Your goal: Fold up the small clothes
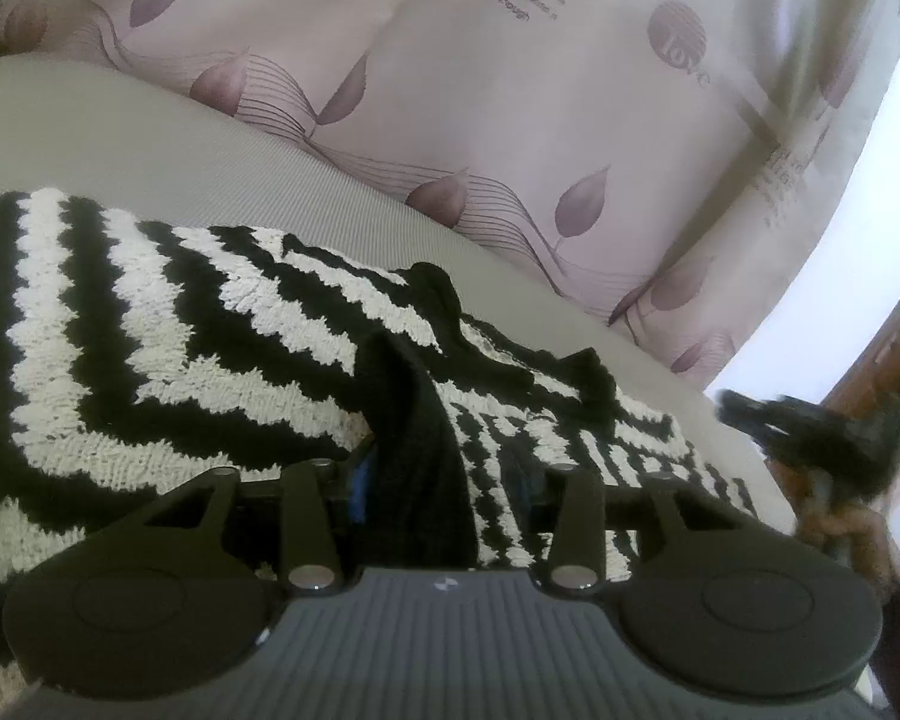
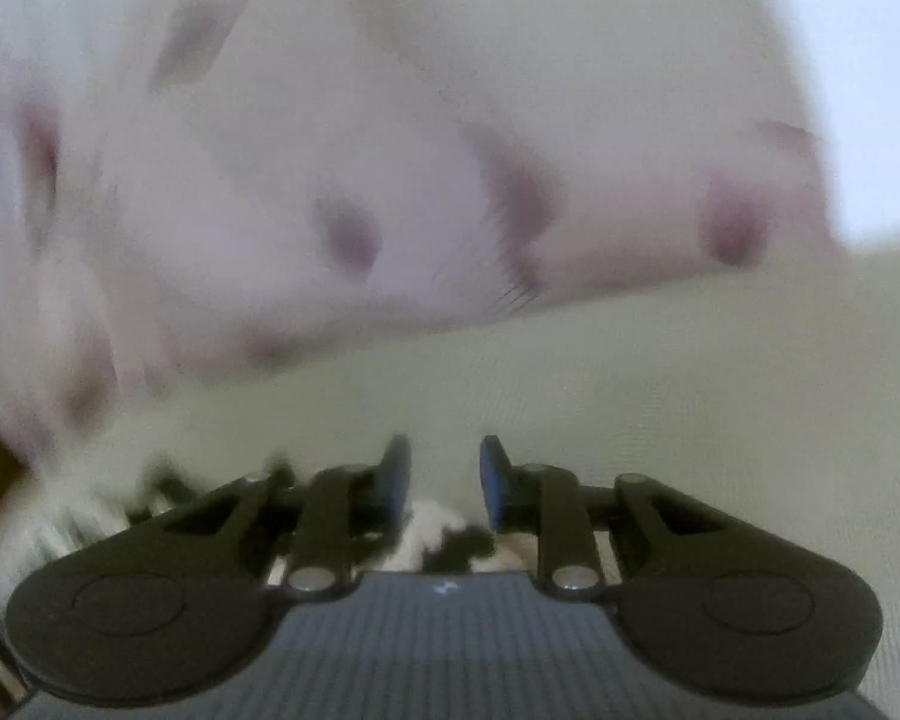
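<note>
Knitted black-and-white garment fills left and centre frame on grey cushion; left gripper pinches its black edge, probably to fold (right gripper parted, empty, blurred).

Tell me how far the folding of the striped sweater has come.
Early stage. The striped sweater lies spread on the grey surface, no finished fold showing. In hand: the left tongs pinch its black edge. The right tongs are open, holding nothing. Folding remains.
</note>
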{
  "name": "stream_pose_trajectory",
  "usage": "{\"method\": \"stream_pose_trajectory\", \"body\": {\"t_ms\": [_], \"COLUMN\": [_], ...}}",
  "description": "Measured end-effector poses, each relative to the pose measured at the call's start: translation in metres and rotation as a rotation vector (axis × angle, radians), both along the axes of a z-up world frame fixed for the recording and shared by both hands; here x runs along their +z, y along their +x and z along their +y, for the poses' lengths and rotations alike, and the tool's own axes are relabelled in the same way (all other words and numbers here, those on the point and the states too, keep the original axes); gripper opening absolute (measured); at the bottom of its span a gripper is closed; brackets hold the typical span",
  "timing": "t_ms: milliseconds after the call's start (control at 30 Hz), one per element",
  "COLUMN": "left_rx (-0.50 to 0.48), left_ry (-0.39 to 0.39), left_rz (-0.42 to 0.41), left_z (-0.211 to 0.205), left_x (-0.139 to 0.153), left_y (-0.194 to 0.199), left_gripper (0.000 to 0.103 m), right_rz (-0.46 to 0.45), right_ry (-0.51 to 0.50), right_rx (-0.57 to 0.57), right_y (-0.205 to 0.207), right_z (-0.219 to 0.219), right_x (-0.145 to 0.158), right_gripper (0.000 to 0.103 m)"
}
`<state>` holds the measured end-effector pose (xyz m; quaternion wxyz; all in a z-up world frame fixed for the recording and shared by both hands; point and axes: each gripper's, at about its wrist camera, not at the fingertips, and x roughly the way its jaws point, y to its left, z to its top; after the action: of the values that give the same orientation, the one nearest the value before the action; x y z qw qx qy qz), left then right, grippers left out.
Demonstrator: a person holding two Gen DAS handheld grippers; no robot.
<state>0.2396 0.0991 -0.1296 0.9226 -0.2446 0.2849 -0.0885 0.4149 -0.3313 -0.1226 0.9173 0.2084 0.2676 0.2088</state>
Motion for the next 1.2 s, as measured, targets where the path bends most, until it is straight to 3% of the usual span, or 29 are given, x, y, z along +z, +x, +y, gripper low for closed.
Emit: {"method": "stream_pose_trajectory", "body": {"t_ms": [100,133,167,333,567,633,700,767,900,1000,1033,1133,1200], "left_rx": [-0.007,-0.003,-0.006,0.046,0.125,0.095,0.093,0.086,0.104,0.179,0.212,0.306,0.352], "left_ry": [0.026,0.041,0.043,0.025,0.073,0.074,0.097,0.112,0.076,-0.016,-0.059,-0.138,-0.163], "left_rz": [0.014,0.02,0.028,0.03,0.036,0.044,0.034,0.027,0.016,-0.009,-0.021,-0.05,-0.027], "left_z": [-0.004,-0.006,-0.006,0.004,0.011,0.011,0.007,0.004,0.009,0.028,0.039,0.078,0.108], "left_x": [0.003,0.003,0.003,0.003,0.0,-0.001,0.001,0.001,0.004,0.015,0.021,0.037,0.044], "left_y": [0.004,0.005,0.006,0.006,-0.004,-0.001,-0.002,-0.002,-0.007,-0.03,-0.043,-0.085,-0.111], "left_gripper": [0.04,0.032,0.016,0.016,0.016,0.017,0.02,0.027,0.04,0.064,0.077,0.087,0.088], "right_rz": [0.025,0.025,0.025,-0.015,-0.101,-0.119,-0.137,-0.18,-0.204,-0.17,-0.136,-0.138,-0.135], "right_ry": [0.102,0.112,0.115,0.026,-0.336,-0.377,-0.325,-0.297,-0.337,-0.46,-0.497,-0.542,-0.511], "right_rx": [-0.043,-0.04,-0.027,-0.011,-0.02,-0.047,-0.067,-0.099,-0.054,0.055,0.091,0.118,0.101], "right_y": [-0.043,-0.06,-0.077,-0.16,-0.215,-0.218,-0.219,-0.22,-0.205,-0.197,-0.193,-0.195,-0.196], "right_z": [-0.03,-0.034,-0.035,-0.028,0.023,0.027,0.023,0.022,0.037,0.064,0.072,0.082,0.078], "right_x": [-0.008,-0.01,-0.012,-0.019,-0.028,-0.026,-0.02,-0.009,-0.001,-0.014,-0.022,-0.031,-0.032], "right_gripper": [0.025,0.025,0.025,0.028,0.029,0.029,0.029,0.029,0.029,0.028,0.027,0.028,0.028]}}
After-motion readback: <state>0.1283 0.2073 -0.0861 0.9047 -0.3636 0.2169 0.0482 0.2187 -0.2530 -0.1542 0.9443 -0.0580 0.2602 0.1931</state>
